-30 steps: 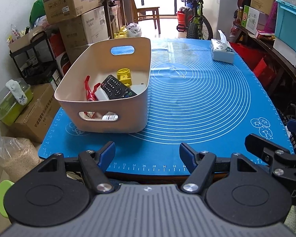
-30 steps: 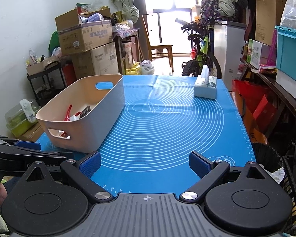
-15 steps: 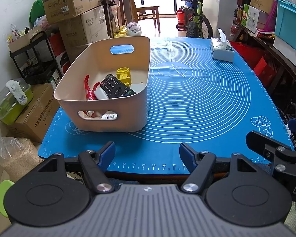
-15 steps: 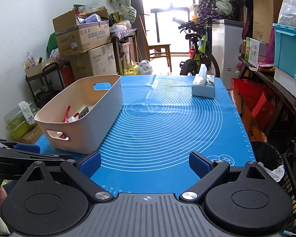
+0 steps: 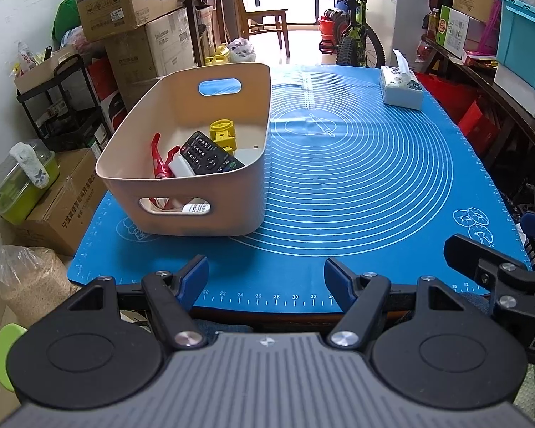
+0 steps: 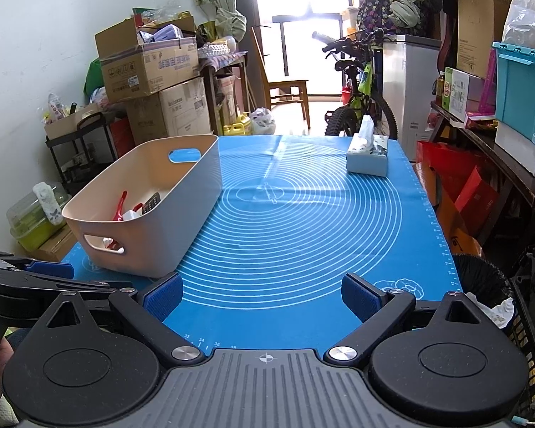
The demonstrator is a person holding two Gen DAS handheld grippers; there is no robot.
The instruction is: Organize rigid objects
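A beige plastic bin (image 5: 196, 210) stands on the left of the blue mat (image 5: 356, 178); it also shows in the right wrist view (image 6: 182, 221). Inside lie a black remote (image 5: 210, 153), a yellow block (image 5: 224, 133), a red clip (image 5: 159, 158) and a white piece (image 5: 180, 170). My left gripper (image 5: 265, 278) is open and empty at the mat's near edge, right of the bin's front. My right gripper (image 6: 262, 297) is open and empty over the near edge, further right; it shows at the right in the left wrist view (image 5: 495, 267).
A tissue box (image 5: 401, 87) sits at the mat's far right corner. Stacked cardboard boxes (image 5: 132, 25) and a black shelf (image 5: 64, 107) stand left of the table. A bicycle (image 6: 360, 96) stands beyond the far end. A black bin (image 6: 481, 278) stands right of the table.
Both grippers have drifted slightly back and up from the table; the view has widened a little. Jaws stayed open. Nothing on the mat moved.
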